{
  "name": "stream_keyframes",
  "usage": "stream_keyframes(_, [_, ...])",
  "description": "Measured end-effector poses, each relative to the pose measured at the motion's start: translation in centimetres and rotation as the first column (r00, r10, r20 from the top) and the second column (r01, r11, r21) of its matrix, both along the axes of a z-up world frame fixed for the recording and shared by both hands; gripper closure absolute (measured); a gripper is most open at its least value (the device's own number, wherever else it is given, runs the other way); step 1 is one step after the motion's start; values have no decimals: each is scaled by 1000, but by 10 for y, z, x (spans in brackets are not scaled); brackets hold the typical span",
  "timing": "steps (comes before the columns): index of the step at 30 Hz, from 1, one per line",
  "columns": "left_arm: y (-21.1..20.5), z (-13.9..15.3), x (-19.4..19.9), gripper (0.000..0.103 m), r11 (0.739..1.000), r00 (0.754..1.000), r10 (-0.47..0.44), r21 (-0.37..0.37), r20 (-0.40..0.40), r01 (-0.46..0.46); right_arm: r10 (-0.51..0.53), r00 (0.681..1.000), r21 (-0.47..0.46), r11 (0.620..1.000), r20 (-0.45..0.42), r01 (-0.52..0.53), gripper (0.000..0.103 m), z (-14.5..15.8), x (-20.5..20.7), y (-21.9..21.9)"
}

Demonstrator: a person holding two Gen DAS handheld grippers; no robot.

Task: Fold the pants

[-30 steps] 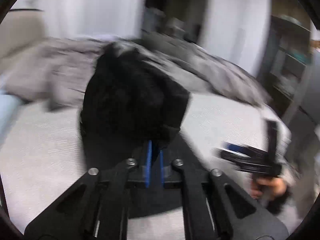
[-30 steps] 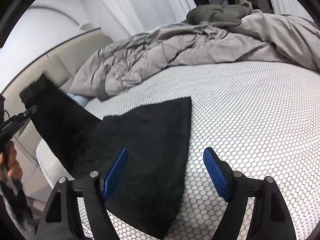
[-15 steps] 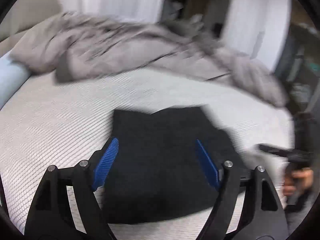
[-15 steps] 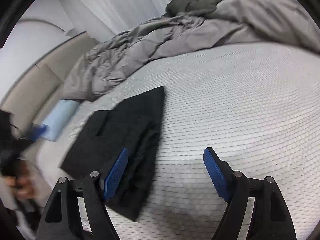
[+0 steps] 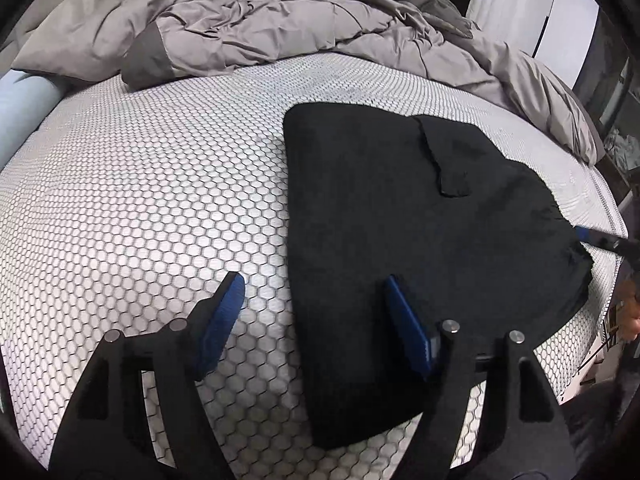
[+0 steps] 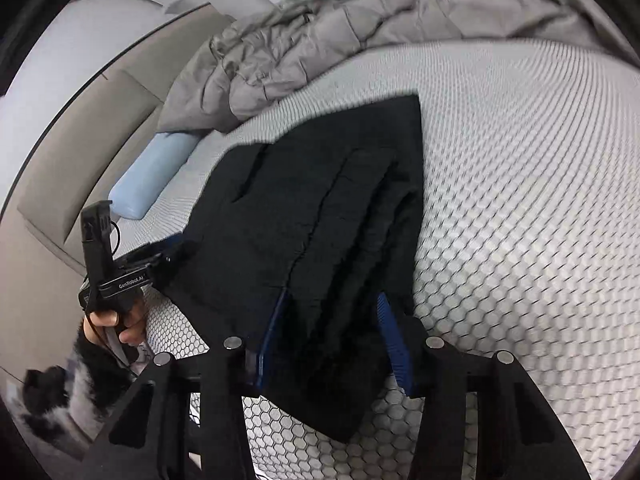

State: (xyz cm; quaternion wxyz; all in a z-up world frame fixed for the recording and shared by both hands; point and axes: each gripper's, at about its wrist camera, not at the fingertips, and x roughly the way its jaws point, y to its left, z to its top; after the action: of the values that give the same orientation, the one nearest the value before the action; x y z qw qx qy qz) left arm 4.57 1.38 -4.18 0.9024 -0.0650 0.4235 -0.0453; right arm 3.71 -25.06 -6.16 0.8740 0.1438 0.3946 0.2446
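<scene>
The black pants [image 5: 400, 220] lie folded in a flat stack on the honeycomb-patterned mattress [image 5: 160, 200], near its front edge. My left gripper [image 5: 316, 312] is open and empty, straddling the left edge of the pants. It also shows in the right wrist view [image 6: 168, 252] at the pants' left corner. My right gripper [image 6: 332, 328] has its blue pads on either side of a thick fold of the pants [image 6: 320, 220], jaws partly apart. Its tip shows in the left wrist view [image 5: 600, 240] at the pants' right corner.
A rumpled grey duvet [image 5: 280, 20] is piled across the far side of the bed. A light blue pillow [image 6: 156, 172] lies by the beige headboard [image 6: 80, 120]. The mattress edge [image 5: 608, 216] runs along the right.
My left gripper let go of the lifted pants, and they now lie flat on the mattress. My right gripper moved in over the pants' near fold and narrowed its jaws around it.
</scene>
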Motion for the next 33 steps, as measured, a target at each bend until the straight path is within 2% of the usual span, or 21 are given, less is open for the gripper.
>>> stream_keyframes(4, [2, 7, 1, 32, 1000, 1000, 6, -1, 0, -6, 58, 998, 82, 995, 35, -61, 55, 8, -4, 2])
stream_keyframes(9, [1, 7, 3, 32, 1000, 1000, 14, -9, -10, -14, 55, 997, 6, 998, -60, -54, 58, -19, 6, 12])
stream_keyframes(14, [-3, 8, 5, 32, 1000, 1000, 19, 6, -11, -19, 70, 996, 63, 996, -63, -66, 61, -24, 7, 11])
stream_keyframes(15, [-4, 8, 4, 32, 1000, 1000, 19, 7, -11, -19, 60, 996, 55, 997, -73, -56, 63, -27, 9, 13])
stream_keyframes(17, [-4, 8, 5, 32, 1000, 1000, 22, 1, -12, -22, 62, 996, 37, 997, -59, -60, 88, -26, 8, 19])
stream_keyframes(19, [-3, 10, 4, 32, 1000, 1000, 18, -13, -13, -18, 81, 997, 42, 996, -11, -80, 94, -13, -3, 17])
stream_keyframes(23, [-6, 14, 3, 32, 1000, 1000, -4, -17, -6, 4, 102, 993, 53, 993, 62, -105, 95, 11, -29, 10])
stream_keyframes(24, [-8, 13, 6, 32, 1000, 1000, -7, -8, -12, 7, 93, 995, 31, 995, 39, -94, 95, 5, -29, 10])
stream_keyframes(26, [-10, 10, 8, 32, 1000, 1000, -13, -4, -22, 13, 58, 997, -85, 995, -42, -61, 94, -17, -20, 16])
stream_keyframes(27, [-10, 11, 9, 32, 1000, 1000, -13, -3, -22, 13, 61, 996, -96, 993, -72, -68, 93, -26, -15, 17])
stream_keyframes(30, [-6, 14, 9, 32, 1000, 1000, -1, -8, -13, 1, 78, 997, -47, 996, -7, -79, 90, -9, -24, 8])
stream_keyframes(31, [-5, 14, 8, 32, 1000, 1000, 5, -8, -13, -5, 70, 997, -27, 997, 22, -70, 85, -2, -27, 3])
stream_keyframes(32, [-4, 13, 8, 32, 1000, 1000, 5, -10, -16, -5, 53, 998, -6, 999, 39, -53, 76, 2, -29, -2])
stream_keyframes(33, [-4, 12, 8, 32, 1000, 1000, 4, -13, -21, -4, 42, 999, 20, 999, 32, -42, 70, 1, -26, -7])
